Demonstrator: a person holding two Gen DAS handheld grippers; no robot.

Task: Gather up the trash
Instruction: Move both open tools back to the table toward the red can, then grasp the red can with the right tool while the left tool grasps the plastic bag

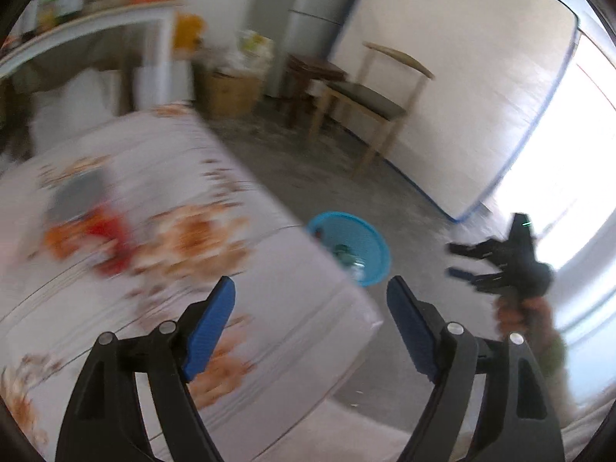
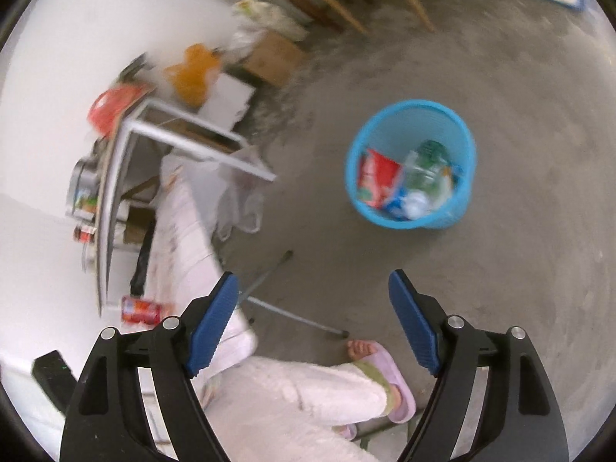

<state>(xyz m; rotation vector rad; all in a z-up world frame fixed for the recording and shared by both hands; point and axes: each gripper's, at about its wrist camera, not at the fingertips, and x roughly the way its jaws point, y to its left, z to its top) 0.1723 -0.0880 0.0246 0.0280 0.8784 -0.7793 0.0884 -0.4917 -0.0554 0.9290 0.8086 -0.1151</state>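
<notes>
Grey concrete floor (image 2: 481,269), blue bin (image 2: 454,123) holding trash, floral-clothed table (image 1: 269,288)

A bare grey concrete floor (image 2: 481,77) runs to white walls (image 1: 442,57), where a wooden chair (image 1: 369,104) with a dark seat stands beside a low brown stool (image 1: 312,73), a cardboard box (image 1: 231,92) and a white shelf table (image 1: 96,27), with bright daylight flooding in from a window (image 1: 569,177).
</notes>
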